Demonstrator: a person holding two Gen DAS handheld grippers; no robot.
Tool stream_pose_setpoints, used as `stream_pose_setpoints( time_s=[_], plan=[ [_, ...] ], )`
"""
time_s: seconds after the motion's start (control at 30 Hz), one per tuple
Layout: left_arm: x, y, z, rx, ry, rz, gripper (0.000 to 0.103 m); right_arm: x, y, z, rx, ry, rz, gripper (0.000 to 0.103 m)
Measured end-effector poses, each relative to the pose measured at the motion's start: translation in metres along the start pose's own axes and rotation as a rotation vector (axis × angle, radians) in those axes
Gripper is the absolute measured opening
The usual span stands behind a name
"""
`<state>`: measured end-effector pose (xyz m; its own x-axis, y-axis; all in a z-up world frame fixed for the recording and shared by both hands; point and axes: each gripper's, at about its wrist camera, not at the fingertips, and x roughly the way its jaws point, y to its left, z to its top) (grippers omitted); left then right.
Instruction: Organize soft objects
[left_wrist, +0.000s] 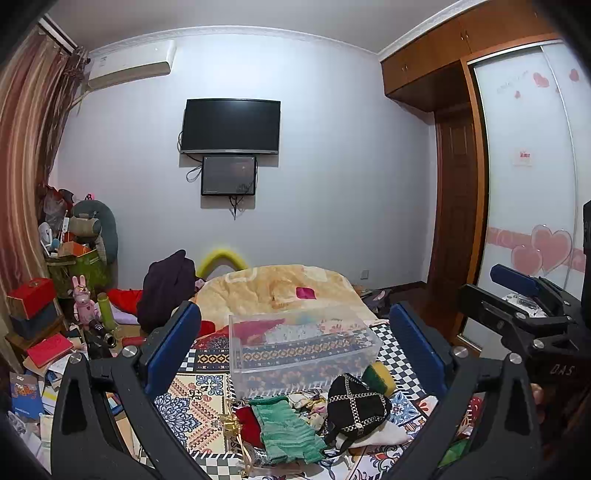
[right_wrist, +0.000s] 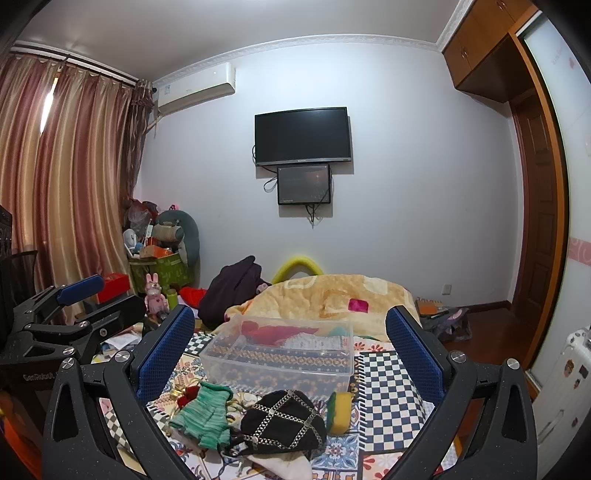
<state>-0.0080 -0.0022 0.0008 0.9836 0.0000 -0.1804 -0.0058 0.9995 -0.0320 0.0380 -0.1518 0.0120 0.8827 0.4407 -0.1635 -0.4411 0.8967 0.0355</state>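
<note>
A clear plastic bin stands on the patterned bedspread and holds red and pale fabrics. In front of it lies a pile: a green knit glove, a black pouch with chain trim, a yellow-green sponge, a red item and white cloth. My left gripper is open and empty above the pile. My right gripper is open and empty, level with the left; it shows at the right of the left wrist view.
A folded beige quilt lies behind the bin. A cluttered bedside with boxes, books and a pink toy rabbit is at left. A wardrobe and door are at right. A TV hangs on the far wall.
</note>
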Motion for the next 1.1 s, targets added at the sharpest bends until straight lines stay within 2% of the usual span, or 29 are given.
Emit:
stream_pose_setpoints(
  time_s=[0.2,0.37,0.6,0.77,0.9,1.0,1.1],
  plan=[
    [0.012,0.002,-0.006,0.001,0.051,-0.008,0.103,0.014,-0.003,-0.01,-0.002,0.049,-0.022,0.103],
    [0.031,0.01,-0.023,-0.019,0.137,-0.008,0.103,0.029,-0.005,-0.026,0.003,0.112,-0.02,0.103],
    [0.062,0.024,-0.056,-0.06,0.285,-0.006,0.103,0.058,-0.018,-0.056,0.043,0.251,-0.002,0.103],
    [0.083,0.032,-0.083,-0.09,0.388,-0.031,0.103,0.078,-0.024,-0.078,0.078,0.365,0.03,0.103],
    [0.094,0.035,-0.099,-0.11,0.434,-0.037,0.102,0.089,-0.025,-0.093,0.114,0.438,0.081,0.103],
    [0.1,0.036,-0.108,-0.115,0.463,-0.043,0.085,0.094,-0.022,-0.1,0.124,0.474,0.111,0.103],
    [0.105,0.036,-0.115,-0.117,0.492,-0.051,0.077,0.103,-0.019,-0.106,0.129,0.505,0.144,0.101]
  ],
)
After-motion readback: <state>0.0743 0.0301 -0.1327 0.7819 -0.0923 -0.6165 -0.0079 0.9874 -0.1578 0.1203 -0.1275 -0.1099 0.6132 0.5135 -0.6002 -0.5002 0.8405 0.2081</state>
